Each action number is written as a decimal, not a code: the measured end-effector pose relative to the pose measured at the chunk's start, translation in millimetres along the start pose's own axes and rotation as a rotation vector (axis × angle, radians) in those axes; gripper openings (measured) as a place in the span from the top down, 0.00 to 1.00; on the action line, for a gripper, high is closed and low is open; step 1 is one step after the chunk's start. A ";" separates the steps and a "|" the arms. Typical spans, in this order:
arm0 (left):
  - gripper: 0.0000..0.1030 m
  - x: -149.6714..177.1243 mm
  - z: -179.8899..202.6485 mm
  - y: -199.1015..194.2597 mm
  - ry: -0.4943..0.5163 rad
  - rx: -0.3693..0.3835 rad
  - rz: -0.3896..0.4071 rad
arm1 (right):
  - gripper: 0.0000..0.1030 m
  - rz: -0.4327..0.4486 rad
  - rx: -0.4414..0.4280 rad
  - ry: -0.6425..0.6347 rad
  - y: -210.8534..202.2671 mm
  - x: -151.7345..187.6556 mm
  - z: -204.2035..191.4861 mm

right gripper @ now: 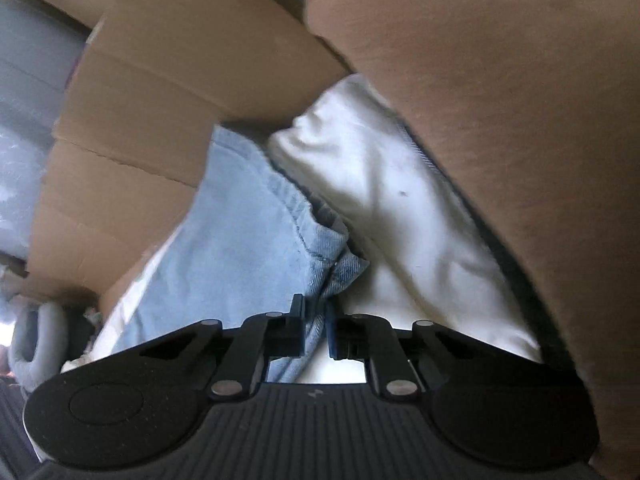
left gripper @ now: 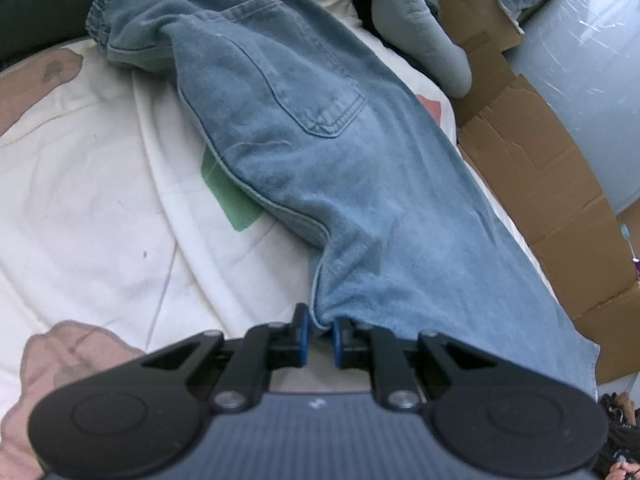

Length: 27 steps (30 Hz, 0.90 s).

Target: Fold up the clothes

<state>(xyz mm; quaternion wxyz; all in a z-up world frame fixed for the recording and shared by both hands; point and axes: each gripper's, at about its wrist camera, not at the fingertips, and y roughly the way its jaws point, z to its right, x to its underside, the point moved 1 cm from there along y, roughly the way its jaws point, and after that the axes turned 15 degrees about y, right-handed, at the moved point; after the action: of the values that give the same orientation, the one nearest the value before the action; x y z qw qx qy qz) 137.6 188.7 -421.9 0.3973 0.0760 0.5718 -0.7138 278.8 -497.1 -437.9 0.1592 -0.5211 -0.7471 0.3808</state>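
Note:
Light blue jeans [left gripper: 312,128] lie stretched across a white bed sheet [left gripper: 80,184], waistband at the far end and back pocket facing up. In the left wrist view my left gripper [left gripper: 320,330] is shut on the near edge of a jeans leg, the cloth pinched between its blue pads. In the right wrist view the jeans [right gripper: 236,240] end in a hem, and my right gripper [right gripper: 316,320] is shut on a fold of denim at that hem. The white sheet [right gripper: 400,208] lies right of it.
Flattened cardboard boxes [left gripper: 532,168] run along the right side of the bed, with a plastic-wrapped bundle [left gripper: 588,80] behind. A grey stuffed item [left gripper: 420,28] lies at the far right. Cardboard [right gripper: 160,100] and a brown padded surface [right gripper: 500,100] close in around the right gripper.

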 end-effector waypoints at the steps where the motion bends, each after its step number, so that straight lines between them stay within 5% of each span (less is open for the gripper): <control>1: 0.88 -0.2 0.0 0.8 -0.001 -0.001 0.000 | 0.75 0.000 0.011 0.008 0.9 -0.7 0.7; 2: 0.88 -0.2 0.3 1.1 -0.002 -0.001 0.000 | 0.50 0.004 0.000 0.022 3.3 -0.5 1.9; 3: 0.88 0.0 0.7 1.1 -0.002 -0.001 -0.001 | 0.43 0.007 -0.011 0.035 5.7 -0.2 3.1; 13: 0.88 5.1 6.0 6.8 -0.018 -0.026 0.006 | 0.41 0.072 -0.139 0.199 33.6 -5.8 11.5; 17: 0.88 1.3 7.1 5.7 -0.001 -0.032 -0.003 | 0.83 0.094 -0.136 0.213 38.3 -8.5 13.2; 27: 0.89 -12.2 17.1 -2.3 0.056 -0.055 -0.011 | 0.90 0.094 -0.200 0.276 22.1 -11.1 14.2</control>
<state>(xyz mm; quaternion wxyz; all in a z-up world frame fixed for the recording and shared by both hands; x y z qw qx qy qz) 150.2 179.6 -407.6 0.3792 0.0818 0.6025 -0.6975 288.8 -509.2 -461.7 0.1897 -0.6160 -0.7271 0.2363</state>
